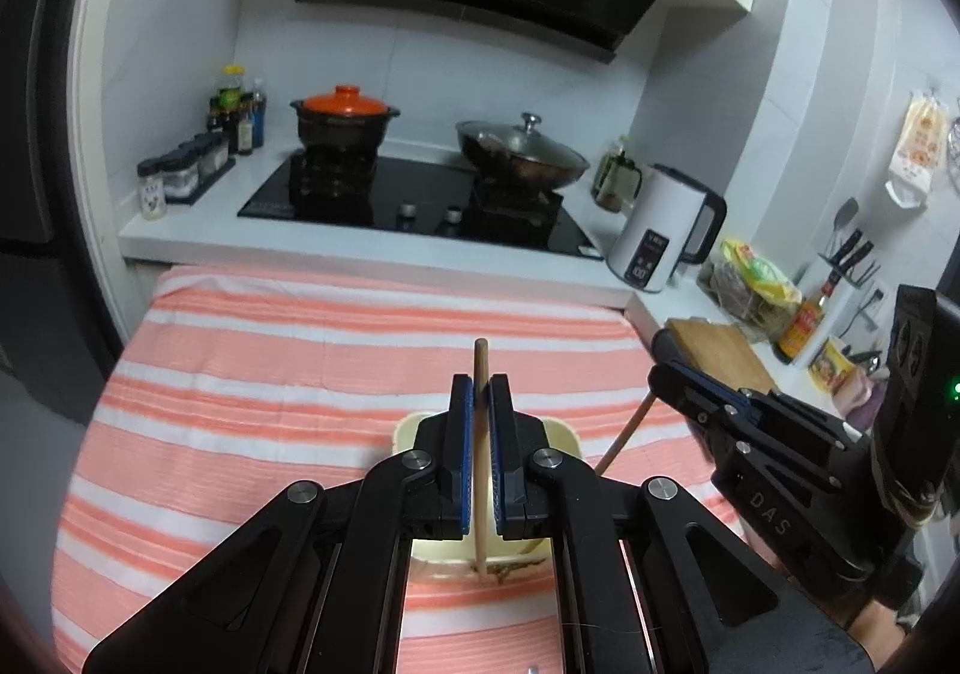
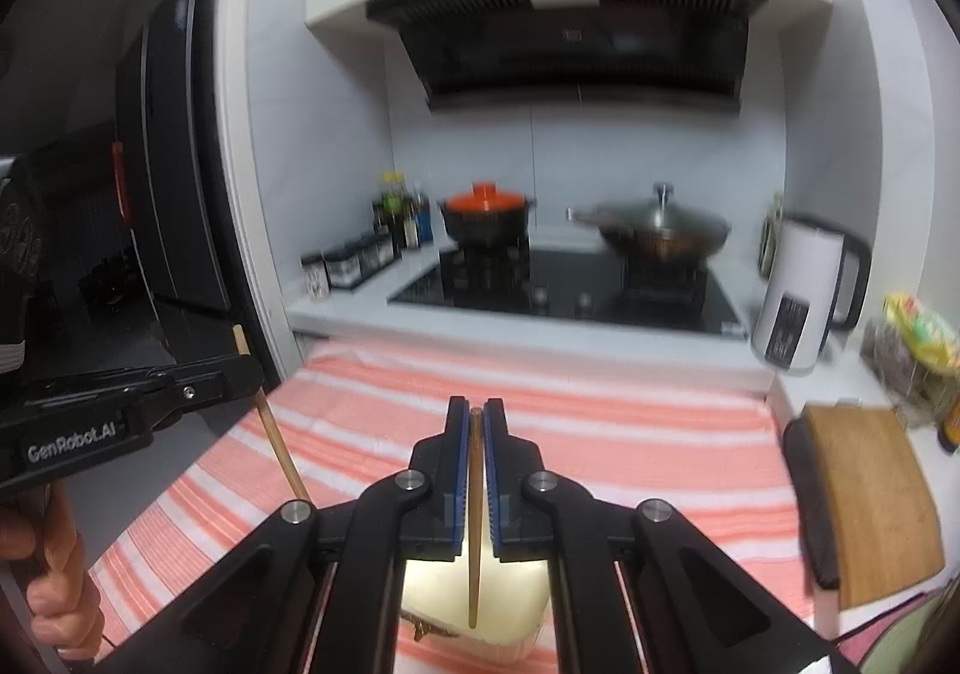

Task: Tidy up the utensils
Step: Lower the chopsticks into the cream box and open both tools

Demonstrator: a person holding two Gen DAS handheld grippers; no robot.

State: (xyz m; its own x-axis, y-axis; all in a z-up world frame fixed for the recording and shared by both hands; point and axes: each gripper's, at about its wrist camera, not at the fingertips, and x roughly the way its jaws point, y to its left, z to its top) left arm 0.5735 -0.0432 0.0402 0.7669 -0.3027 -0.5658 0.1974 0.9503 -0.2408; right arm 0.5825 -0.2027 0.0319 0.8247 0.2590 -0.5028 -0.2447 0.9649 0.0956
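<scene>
In the left wrist view my left gripper (image 1: pixel 480 389) is shut on a wooden chopstick (image 1: pixel 480 362) that stands nearly upright. Its lower end hangs over a cream container (image 1: pixel 405 431) on the striped cloth. My right gripper (image 1: pixel 660 359) comes in from the right, shut on a second chopstick (image 1: pixel 624 434) that slants down toward the container. In the right wrist view that gripper (image 2: pixel 476 411) pinches its chopstick (image 2: pixel 474 566) above the same cream container (image 2: pixel 516 608). The left gripper (image 2: pixel 243 368) and its chopstick (image 2: pixel 282 452) show at the left edge, held by a hand (image 2: pixel 54 560).
An orange-and-white striped cloth (image 1: pixel 270 374) covers the surface. Behind it is a black hob (image 1: pixel 420 194) with an orange-lidded clay pot (image 1: pixel 345 119) and a lidded wok (image 1: pixel 522 152). A white kettle (image 1: pixel 660 230), cutting board (image 2: pixel 870 494) and bottles are on the right, spice jars (image 1: pixel 180 173) on the left.
</scene>
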